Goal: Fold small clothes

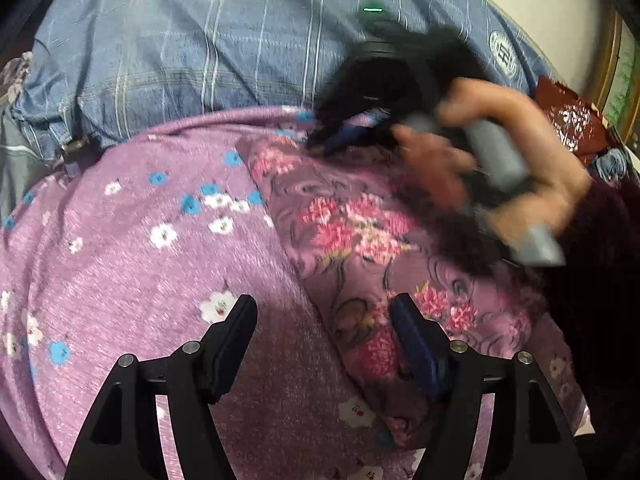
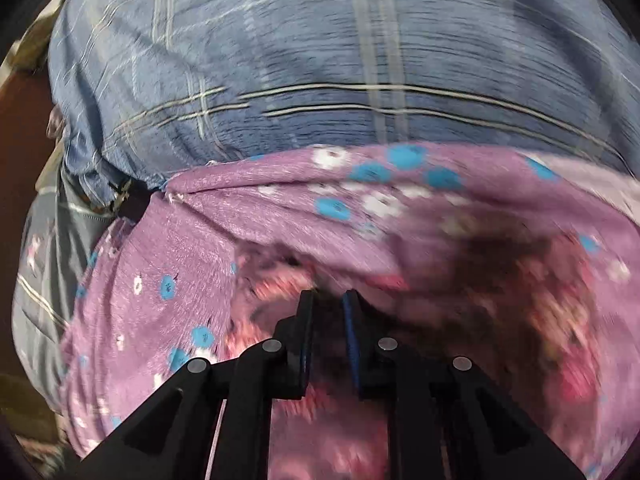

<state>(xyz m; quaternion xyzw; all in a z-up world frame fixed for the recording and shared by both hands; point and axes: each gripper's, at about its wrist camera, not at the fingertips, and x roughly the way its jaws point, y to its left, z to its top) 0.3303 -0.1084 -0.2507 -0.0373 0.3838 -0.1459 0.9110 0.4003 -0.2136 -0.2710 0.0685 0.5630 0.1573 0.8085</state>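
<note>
A small purple garment with pink flowers [image 1: 352,220] lies flat on a lilac bedsheet [image 1: 120,240] dotted with blue and white blossoms. My left gripper [image 1: 324,304] hovers open over the garment's near left edge, one finger above the sheet and the blue-padded one above the garment. My right gripper [image 1: 344,136], held by a hand [image 1: 500,128], points down at the garment's far edge. In the blurred right wrist view its jaws [image 2: 328,294] stand only a narrow gap apart over the floral cloth [image 2: 560,320]; whether cloth is pinched is hidden by blur.
A blue plaid quilt [image 1: 180,52] is bunched along the far side of the sheet [image 2: 280,200] and fills the upper right wrist view [image 2: 320,60]. A red patterned item [image 1: 568,120] sits at the far right. A dark sleeve [image 1: 592,280] covers the right edge.
</note>
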